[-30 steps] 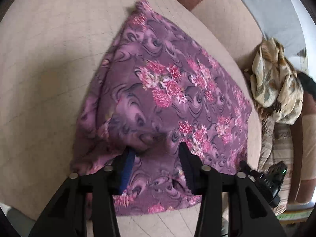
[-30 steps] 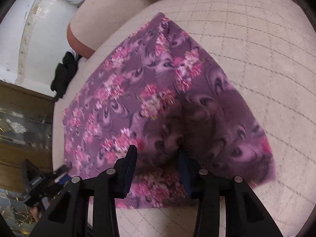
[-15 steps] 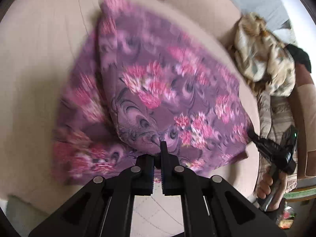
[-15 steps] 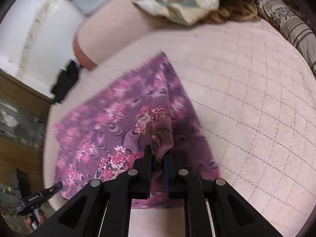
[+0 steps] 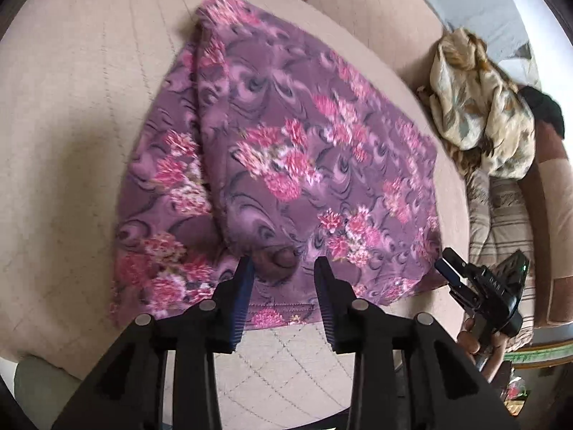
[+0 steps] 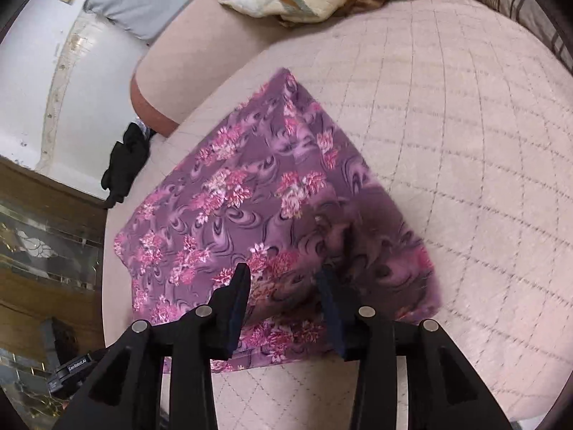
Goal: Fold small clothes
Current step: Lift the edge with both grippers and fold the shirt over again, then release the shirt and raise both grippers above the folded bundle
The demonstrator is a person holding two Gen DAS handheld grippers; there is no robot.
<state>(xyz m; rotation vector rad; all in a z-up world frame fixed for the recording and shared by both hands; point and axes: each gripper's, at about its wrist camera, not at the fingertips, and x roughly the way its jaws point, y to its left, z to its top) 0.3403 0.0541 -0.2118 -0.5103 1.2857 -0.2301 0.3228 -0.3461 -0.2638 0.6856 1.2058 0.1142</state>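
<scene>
The purple floral garment (image 5: pixel 286 165) is lying spread on the quilted beige bed (image 5: pixel 71 107), reaching close to the bed's near edge, its stitched hem running just in front of both grippers. One side panel is lying doubled over the rest, leaving a long crease running away from the near edge in the left wrist view. A puckered knot of fabric is sitting just beyond the left gripper (image 5: pixel 283 268), between its finger lines.

The left gripper's jaws are opening at this moment and standing moderately apart; the cloth is lying beneath and between them but the pads are not pressing on it. The right gripper (image 6: pixel 283 276) is likewise opening, jaws moderately apart, hovering over the near portion of the garment (image 6: pixel 250 215) with nothing clamped.

Judgement on handling: the fabric is appearing thin, light and limp, so it will be draping and sliding rather than holding a shape, and a single layer may be slipping free of a shallow pinch. The sound places to take hold are appearing to be the near hem corners, or the folded edge along the crease, with both layers pinched together.

Beyond the garment, a cream patterned cloth heap (image 5: pixel 476 100) is sitting near the bed's far edge, well apart from the work. A person's hand (image 5: pixel 476 344) is gripping the right gripper's handle.
</scene>
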